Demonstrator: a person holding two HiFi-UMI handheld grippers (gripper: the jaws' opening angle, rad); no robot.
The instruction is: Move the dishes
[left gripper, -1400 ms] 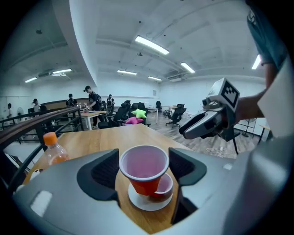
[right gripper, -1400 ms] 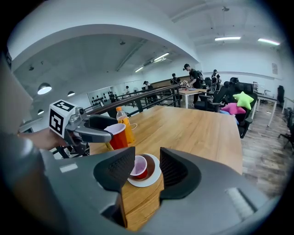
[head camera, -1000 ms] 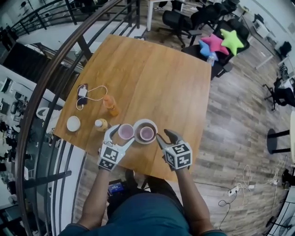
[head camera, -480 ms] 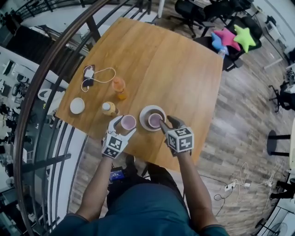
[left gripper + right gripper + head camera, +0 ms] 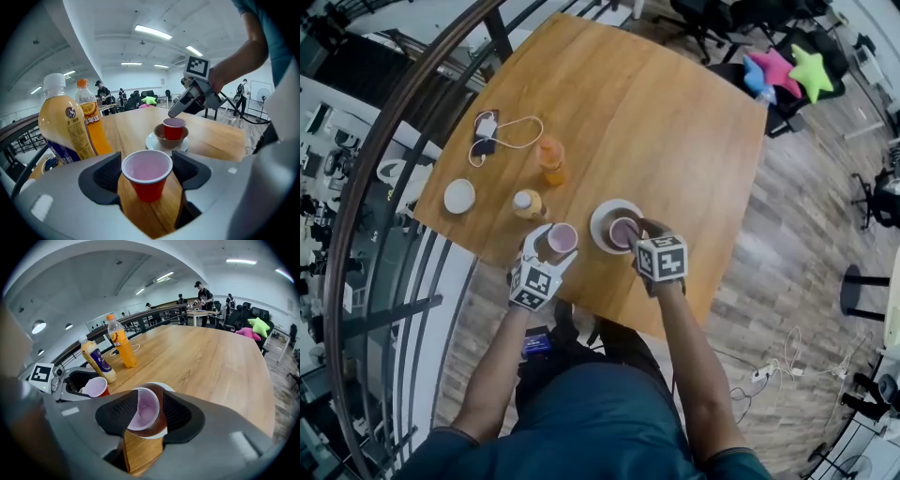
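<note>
Where the wooden table (image 5: 675,141) comes nearest the person, at its six-o'clock edge in the head view, we find two small red cups with pale pink insides. The left gripper (image 5: 146,172) is clenched on the first cup (image 5: 562,238). In its own view we see both dark pads against the rim and the cup upright over the wood, though we cannot tell whether its base rests there. Just beside it, at three o'clock, lies a white saucer (image 5: 602,217) bearing a brown bowl (image 5: 159,137), and the second cup (image 5: 623,231) sits inside that bowl. The right gripper (image 5: 146,412) grasps this second cup, with a pad on either side of its rim (the cup leans a little toward the camera in that gripper's view). Close by, at eleven o'clock of the first cup, stands a yellow bottle (image 5: 526,203) with a white cap. An orange bottle (image 5: 551,161) stands beyond it at twelve. A small white dish (image 5: 459,196) lies at nine o'clock of the yellow bottle, apart from it.
</note>
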